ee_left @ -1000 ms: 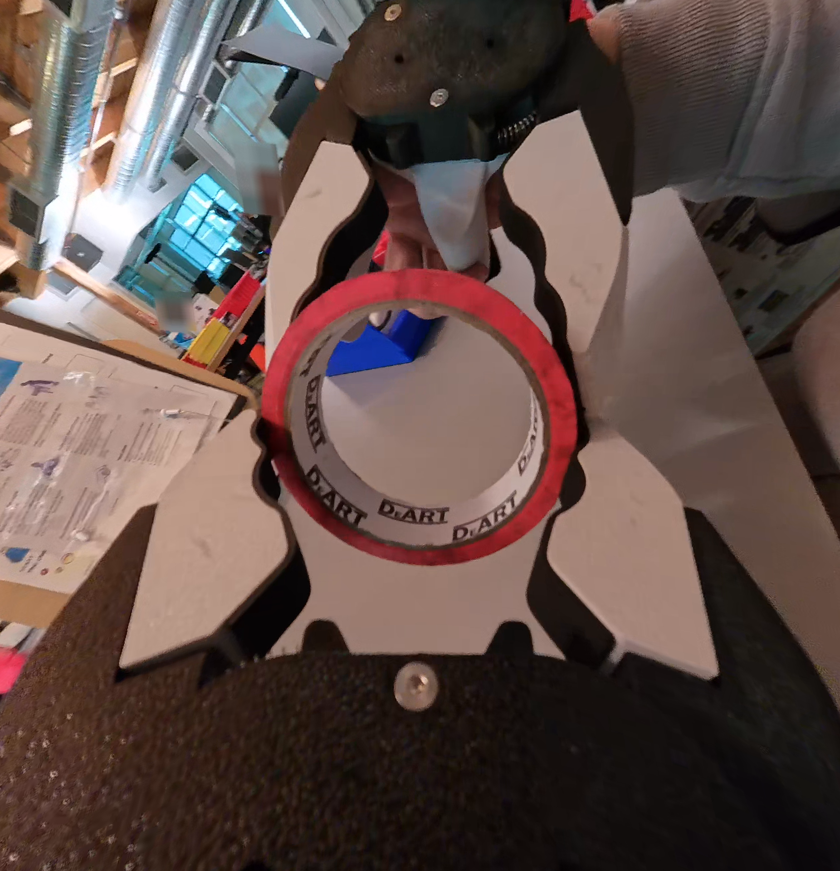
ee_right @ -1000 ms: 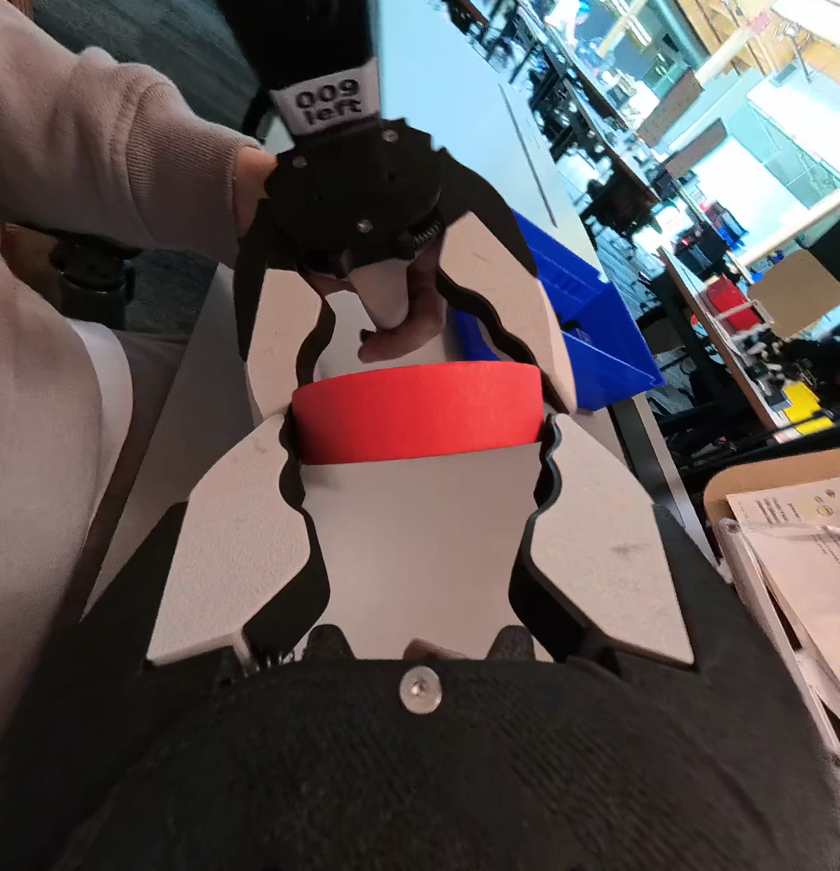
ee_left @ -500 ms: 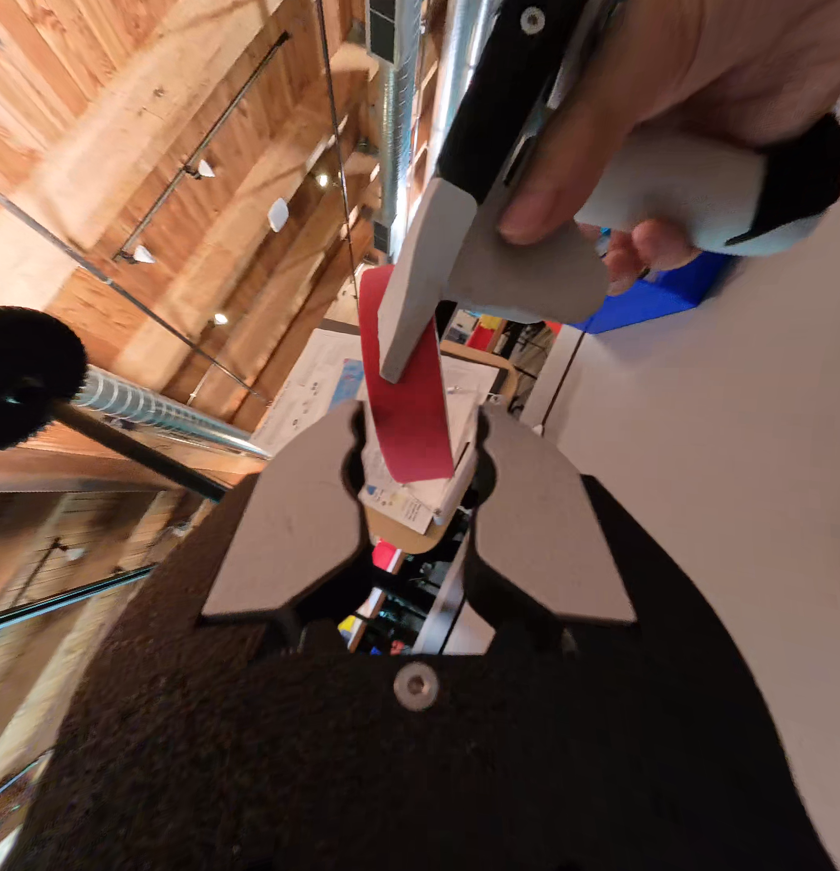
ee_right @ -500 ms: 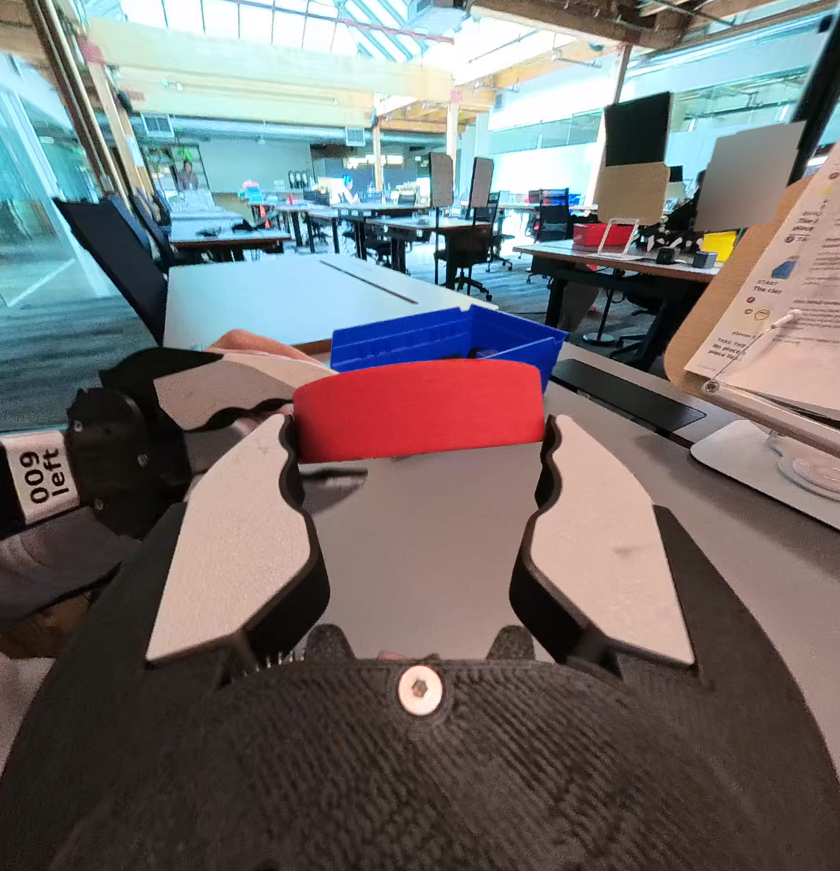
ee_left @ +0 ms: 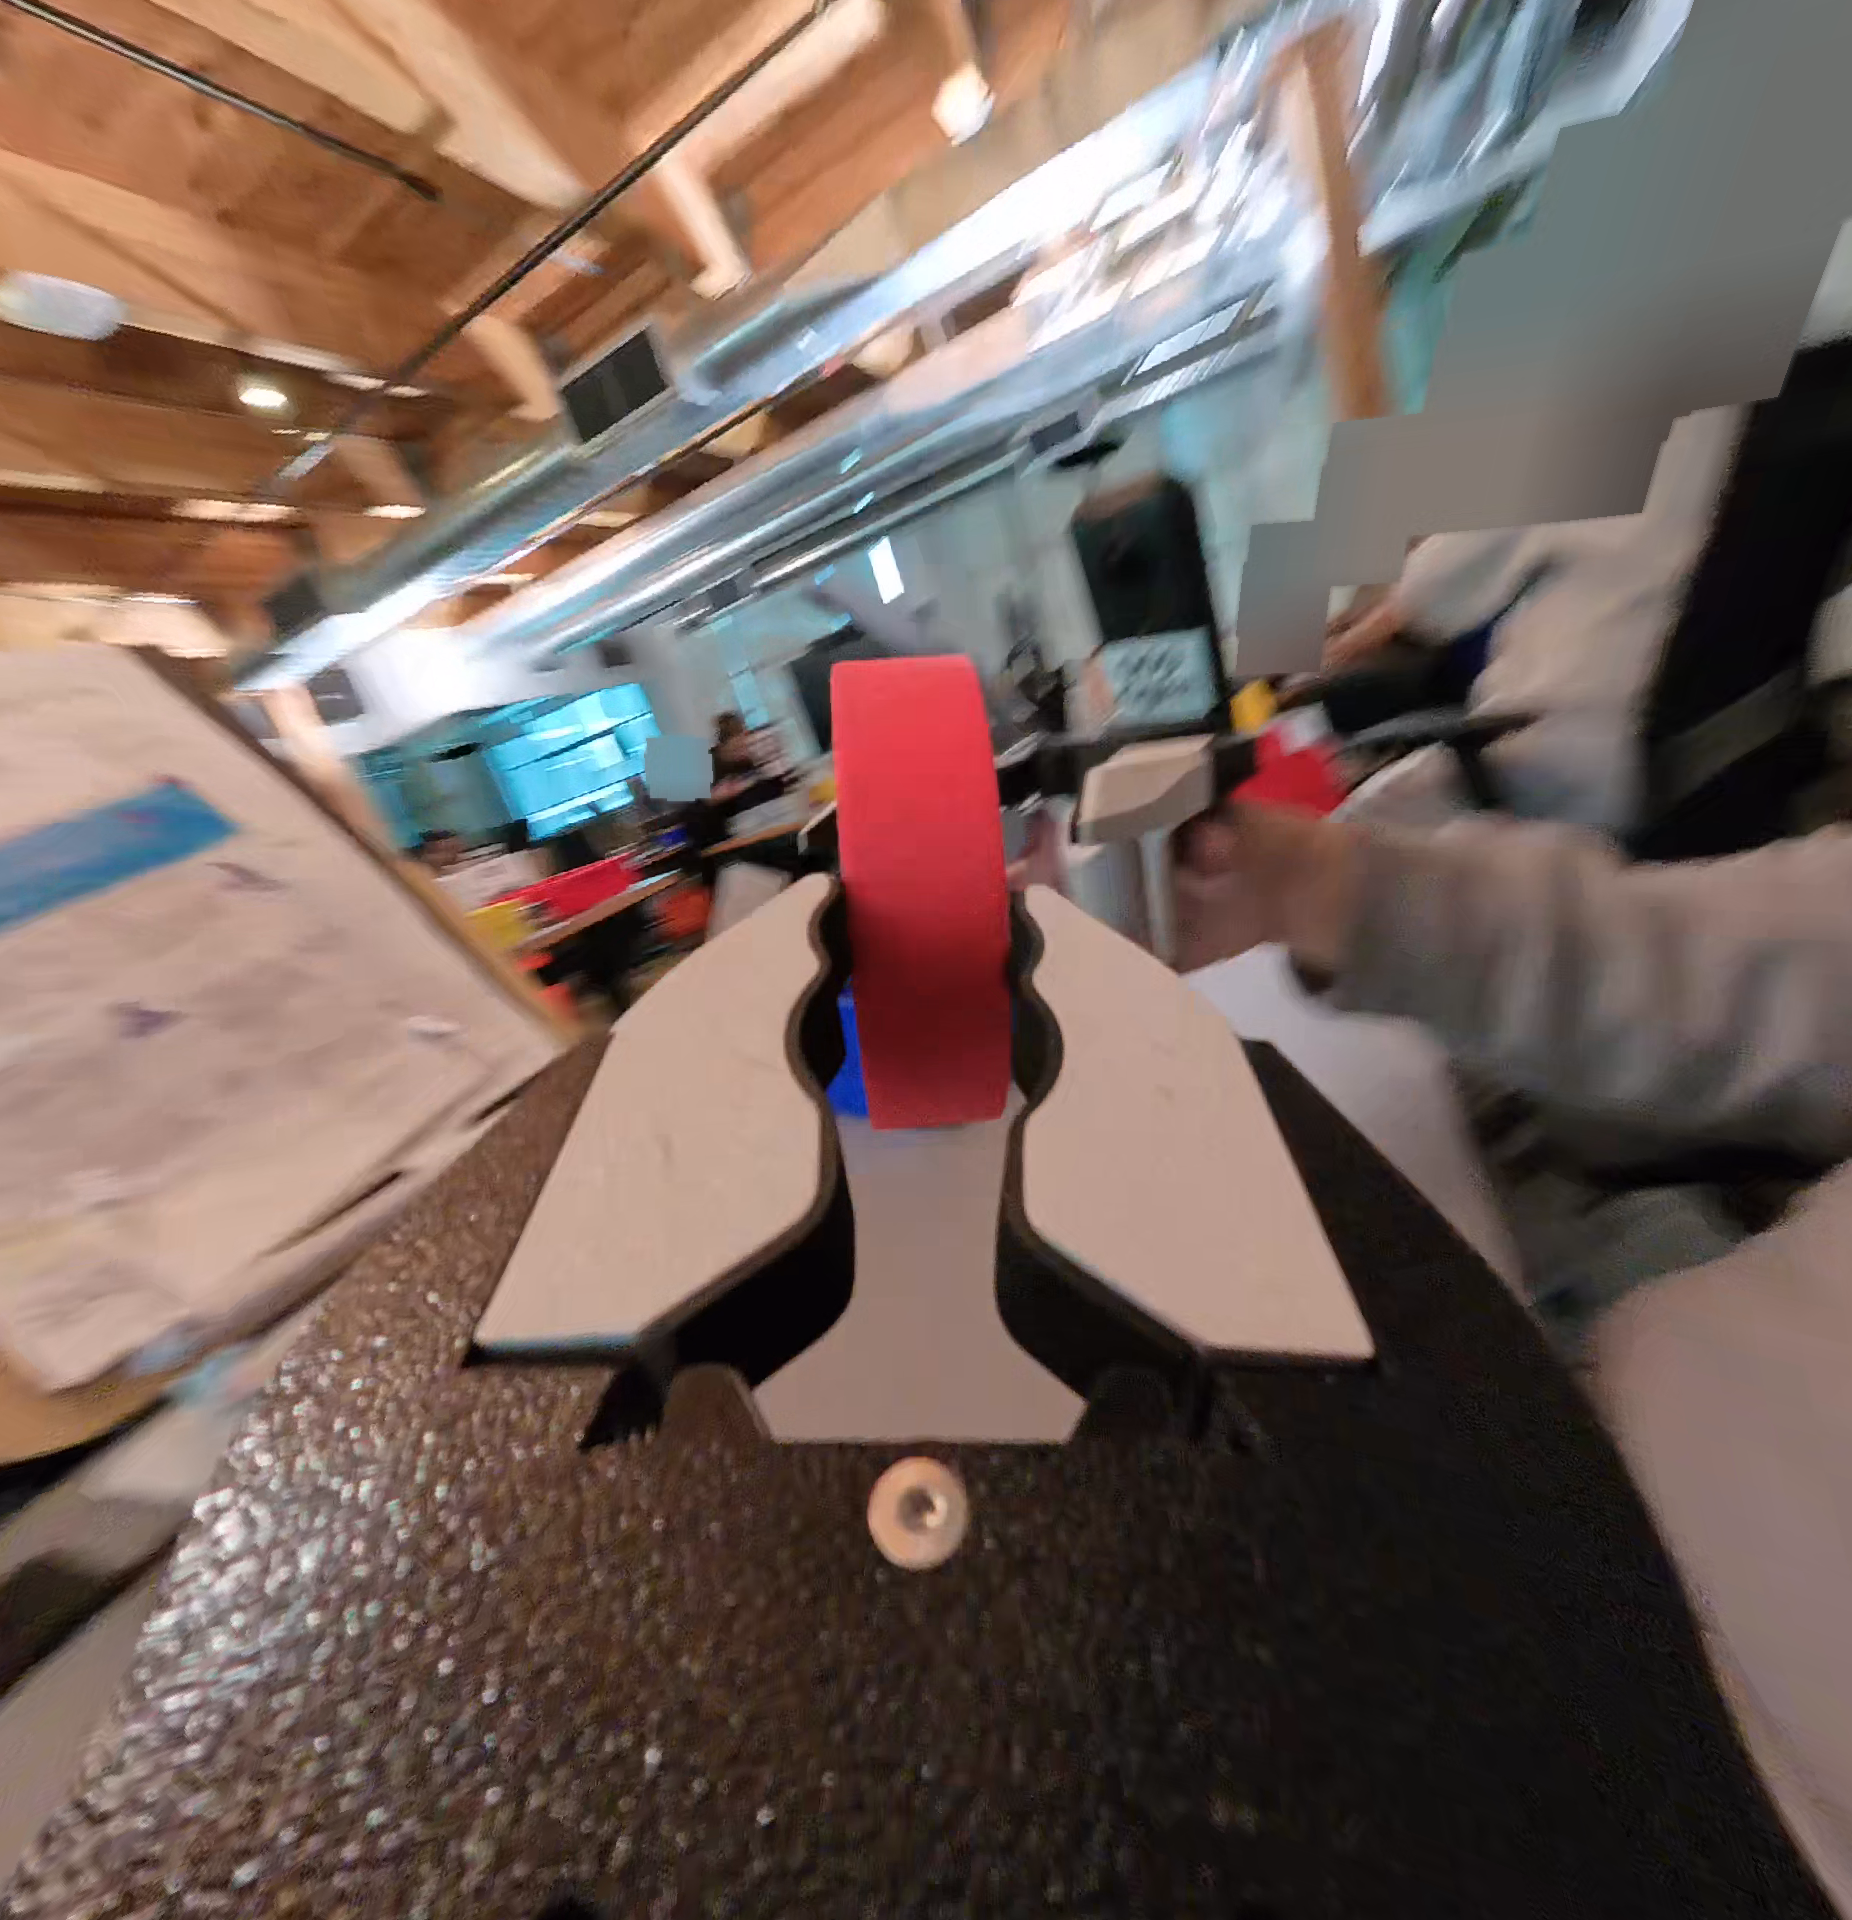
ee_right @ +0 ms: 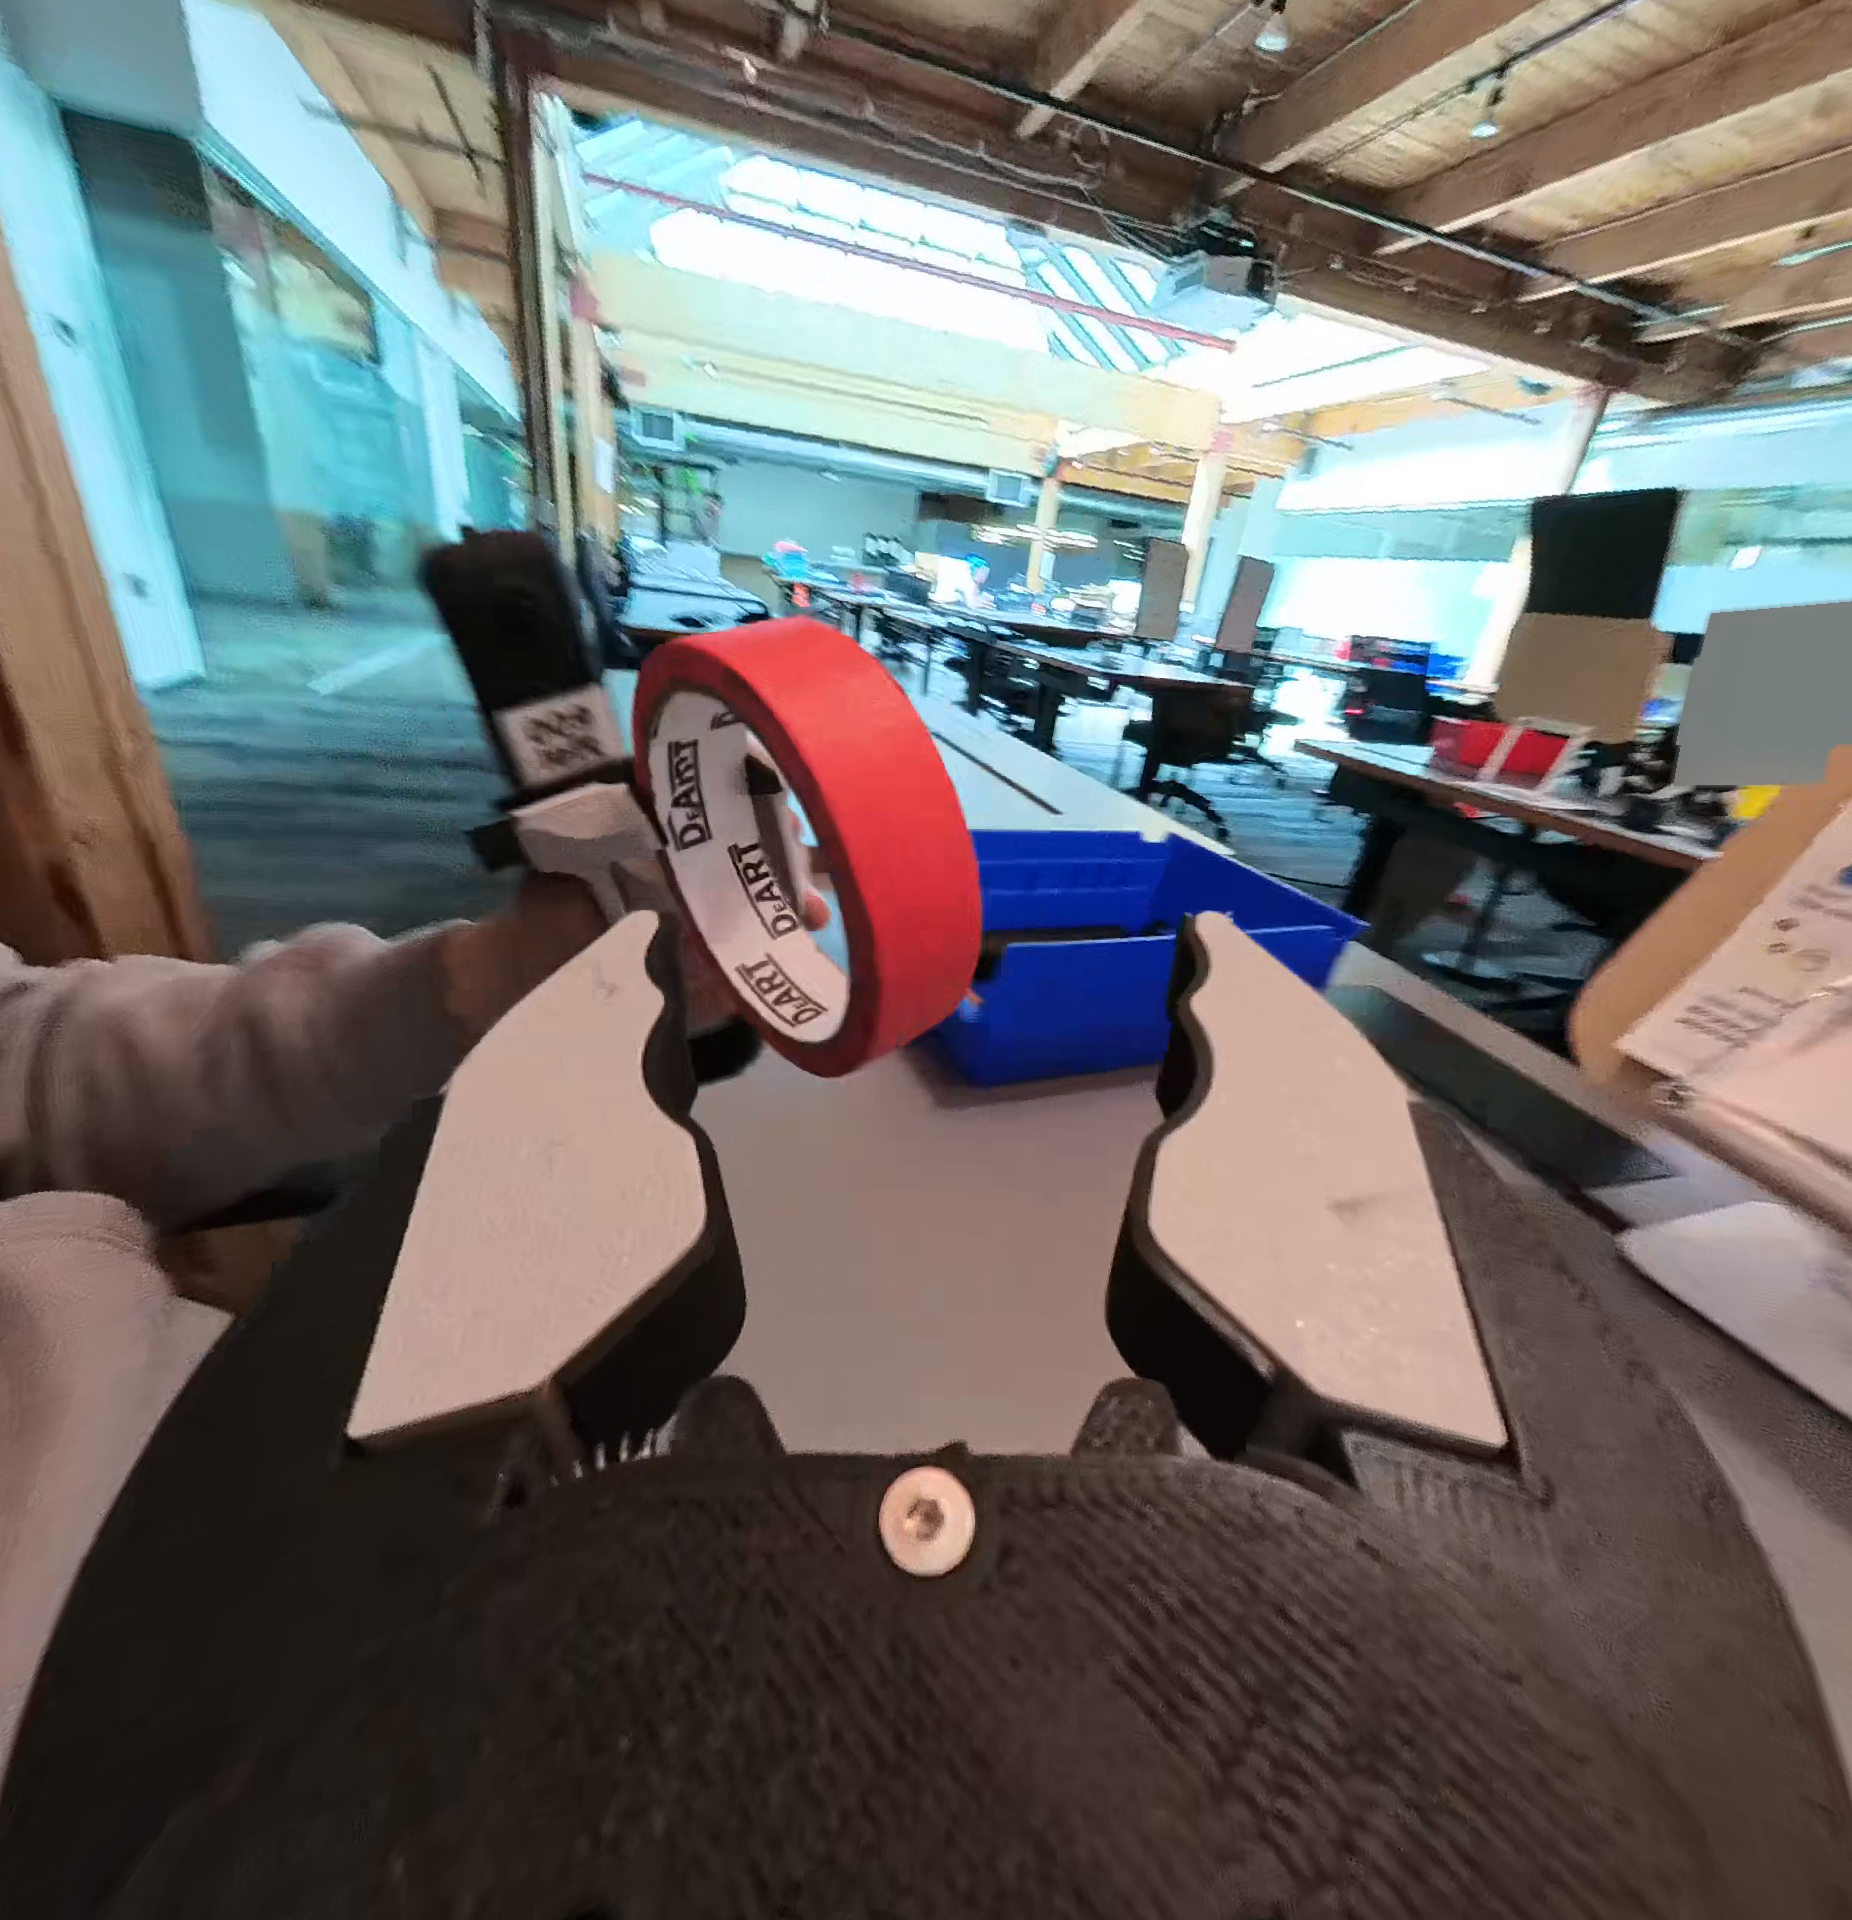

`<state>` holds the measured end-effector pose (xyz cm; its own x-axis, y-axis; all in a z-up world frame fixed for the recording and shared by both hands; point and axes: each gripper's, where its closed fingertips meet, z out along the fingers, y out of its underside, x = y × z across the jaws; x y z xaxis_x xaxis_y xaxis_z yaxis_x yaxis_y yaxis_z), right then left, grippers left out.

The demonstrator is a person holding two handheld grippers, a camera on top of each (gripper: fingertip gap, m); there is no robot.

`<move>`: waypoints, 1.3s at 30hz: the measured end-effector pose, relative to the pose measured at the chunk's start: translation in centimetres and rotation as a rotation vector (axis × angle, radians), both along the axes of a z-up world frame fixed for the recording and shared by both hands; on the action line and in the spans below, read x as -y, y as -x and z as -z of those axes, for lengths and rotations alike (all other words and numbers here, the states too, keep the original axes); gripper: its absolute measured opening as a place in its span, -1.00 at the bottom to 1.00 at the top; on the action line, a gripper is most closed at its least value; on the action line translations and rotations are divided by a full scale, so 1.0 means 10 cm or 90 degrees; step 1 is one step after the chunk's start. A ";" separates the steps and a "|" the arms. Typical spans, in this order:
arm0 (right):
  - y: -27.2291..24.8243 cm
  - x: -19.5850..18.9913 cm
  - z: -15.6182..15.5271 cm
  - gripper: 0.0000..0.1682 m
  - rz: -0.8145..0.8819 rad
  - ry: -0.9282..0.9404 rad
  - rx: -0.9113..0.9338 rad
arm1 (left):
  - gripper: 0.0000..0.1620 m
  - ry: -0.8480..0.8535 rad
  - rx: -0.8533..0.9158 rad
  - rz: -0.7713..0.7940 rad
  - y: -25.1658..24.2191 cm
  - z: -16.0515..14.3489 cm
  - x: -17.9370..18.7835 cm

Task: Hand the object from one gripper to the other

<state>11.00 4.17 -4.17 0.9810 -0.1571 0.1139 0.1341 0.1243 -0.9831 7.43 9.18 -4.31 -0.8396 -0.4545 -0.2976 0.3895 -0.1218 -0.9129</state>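
Observation:
A red tape roll [ee_left: 917,769] stands on edge between the fingers of my left gripper [ee_left: 924,894], which is shut on its flat sides and holds it in the air. In the right wrist view the same roll [ee_right: 870,810] shows ahead and left, gripped by a finger of the left gripper [ee_right: 579,831]. My right gripper [ee_right: 922,925] is open and empty, its jaws wide apart, just short of the roll. It also shows farther off in the left wrist view [ee_left: 1150,790], apart from the tape.
A blue bin [ee_right: 1088,966] stands on the grey table [ee_right: 901,1195] behind the roll. A document stand with papers [ee_right: 1753,935] is at the right, and also shows in the left wrist view [ee_left: 174,987]. A person's sleeve [ee_left: 1576,987] crosses the right side.
The right gripper has opened, let go of the tape roll and drawn back. The left gripper has shut on the roll and now holds it alone. Both views have swung.

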 end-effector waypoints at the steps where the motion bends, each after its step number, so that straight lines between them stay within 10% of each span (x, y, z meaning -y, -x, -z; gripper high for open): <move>1: 0.05 -0.02 0.02 -0.01 -0.030 -0.003 -0.011 | -0.65 0.032 -0.021 0.046 0.04 -0.02 -0.02; 7: 0.34 -0.20 0.28 -0.61 -0.134 0.055 0.045 | -0.65 0.070 -0.055 0.166 0.18 -0.03 0.01; 15: 0.23 -0.21 0.20 -0.64 -0.027 0.093 0.142 | -0.64 0.065 -0.064 0.078 -0.01 0.02 -0.09; 23: -0.25 -0.04 0.09 -0.65 0.419 0.276 0.679 | 0.13 -0.005 -0.206 0.004 -0.22 0.16 -0.17; 39: -0.02 -0.36 0.40 -0.65 0.400 0.362 1.007 | 0.45 -0.171 -0.203 -0.086 -0.35 0.60 0.17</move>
